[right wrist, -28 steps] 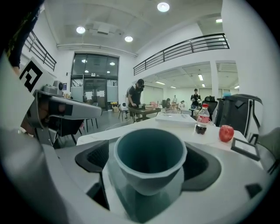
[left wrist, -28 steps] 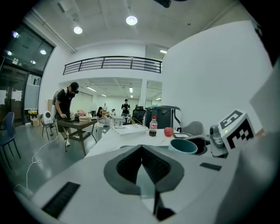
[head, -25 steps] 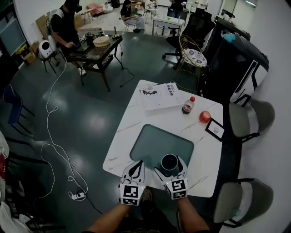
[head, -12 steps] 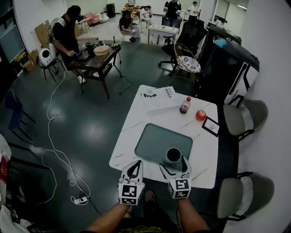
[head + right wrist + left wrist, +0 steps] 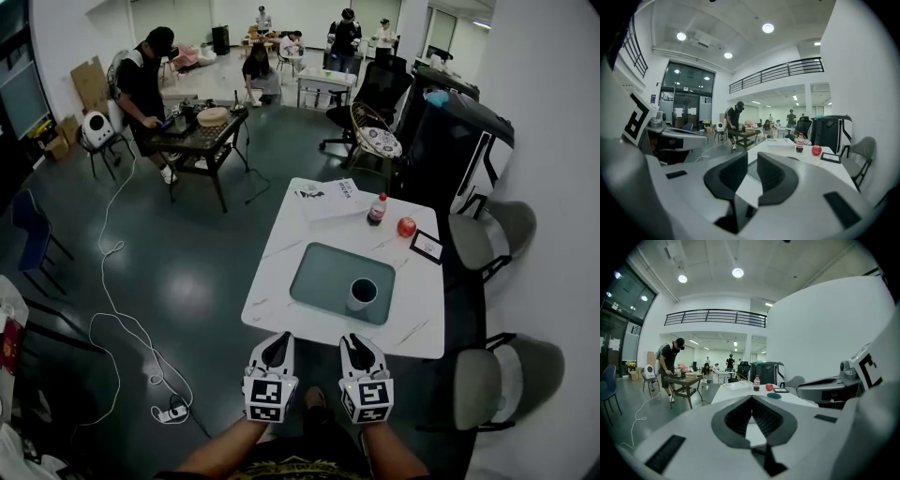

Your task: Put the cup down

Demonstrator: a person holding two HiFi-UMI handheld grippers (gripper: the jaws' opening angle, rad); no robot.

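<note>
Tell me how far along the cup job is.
Done: the white cup with the dark inside stands upright on the grey-green rectangular mat on the white marble-look table, with neither tool touching it. In hand: nothing; the right tool hovers short of the table's near edge, its jaws closing on empty air, and the left tool beside it is shut and empty. Left: nothing that I can see.

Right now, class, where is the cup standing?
In the head view, the cup stands upright on the near right-hand corner of the green mat, which lies on the white table.
</note>
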